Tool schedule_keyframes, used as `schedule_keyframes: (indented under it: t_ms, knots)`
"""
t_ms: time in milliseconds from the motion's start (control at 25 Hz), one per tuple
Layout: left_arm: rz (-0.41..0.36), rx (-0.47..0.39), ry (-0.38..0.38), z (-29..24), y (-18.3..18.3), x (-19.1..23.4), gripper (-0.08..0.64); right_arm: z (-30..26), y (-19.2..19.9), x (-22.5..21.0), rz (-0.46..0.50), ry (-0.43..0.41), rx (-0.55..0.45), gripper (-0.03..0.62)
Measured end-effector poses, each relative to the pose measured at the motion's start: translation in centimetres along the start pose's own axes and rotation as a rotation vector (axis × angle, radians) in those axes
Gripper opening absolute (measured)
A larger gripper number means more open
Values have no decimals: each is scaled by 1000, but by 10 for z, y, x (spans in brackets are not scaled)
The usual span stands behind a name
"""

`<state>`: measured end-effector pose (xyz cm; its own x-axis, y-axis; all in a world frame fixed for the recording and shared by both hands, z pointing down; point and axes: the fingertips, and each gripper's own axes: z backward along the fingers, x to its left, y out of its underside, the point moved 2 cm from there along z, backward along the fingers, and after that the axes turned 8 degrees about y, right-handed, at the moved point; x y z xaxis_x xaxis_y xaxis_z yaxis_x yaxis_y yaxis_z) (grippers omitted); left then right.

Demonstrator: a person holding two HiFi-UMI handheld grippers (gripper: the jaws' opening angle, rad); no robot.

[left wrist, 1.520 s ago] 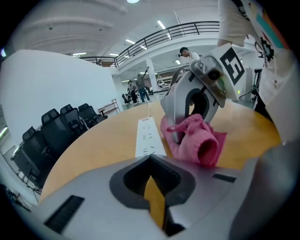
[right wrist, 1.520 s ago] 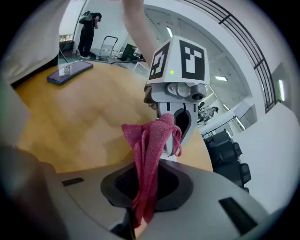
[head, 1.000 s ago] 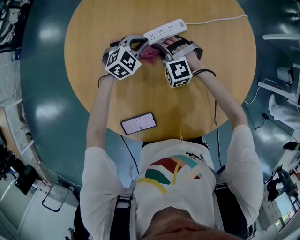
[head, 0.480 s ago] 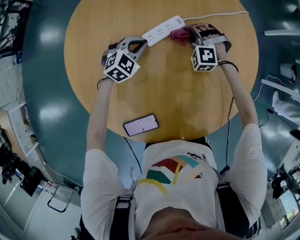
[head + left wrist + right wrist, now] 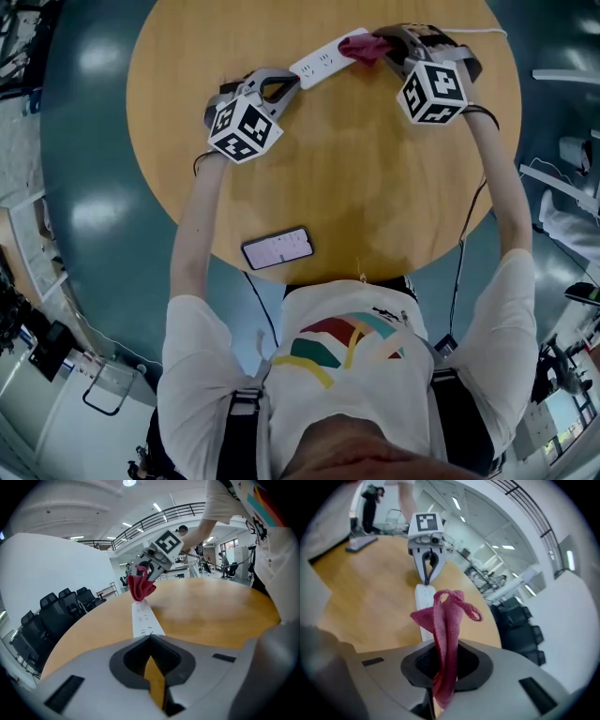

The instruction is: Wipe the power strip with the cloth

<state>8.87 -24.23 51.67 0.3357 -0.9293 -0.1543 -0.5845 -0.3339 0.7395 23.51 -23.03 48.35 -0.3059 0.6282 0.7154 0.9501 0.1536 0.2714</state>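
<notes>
The power strip (image 5: 323, 58) is laid on the surface (image 5: 328, 187), its near end apparently braced by the left hand-held gripper (image 5: 150, 637) (shut, nothing between), while the red cloth (image 5: 364, 45) is clamped in the right hand-held gripper (image 5: 443, 651) and held at the cord end for wiping.

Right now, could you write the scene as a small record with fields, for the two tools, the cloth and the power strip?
Left tool: shut, nothing between its jaws; tips at one end of the power strip
Right tool: shut on the cloth
Cloth: red, bunched, touching the strip at the end opposite the left tool
Power strip: white, lying flat on the round wooden table
Also on table: phone, at the person's edge, screen lit
</notes>
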Motion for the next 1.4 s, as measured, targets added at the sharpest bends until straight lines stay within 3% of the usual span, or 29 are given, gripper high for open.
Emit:
schedule_keyframes:
  t_ms: [120,240,320,520,720,1000,1200,1400]
  knots:
    - [8,-4,-19,-7,-6,0,43,-13,-44,-14,94,-267,-140,38]
    - [21,-3,-28,0,-5,6,43,-37,-97,-29,127,-487,-221,38]
    - [52,-16,-43,5,-2,11,43,-56,-123,-27,144,-608,-232,38]
    - [97,-67,-99,-2,6,1,43,-88,-137,6,230,-801,-157,39]
    - [130,-106,-120,1,15,-2,43,-117,-149,21,214,-836,-91,38]
    - [108,-102,-115,1,16,-2,43,-94,-149,43,186,-1072,-99,39]
    - [95,-89,-113,-2,15,-6,43,-88,-145,47,170,-1095,-119,40]
    - [88,-68,-125,-5,8,-6,43,-80,-127,40,217,-1086,-102,38]
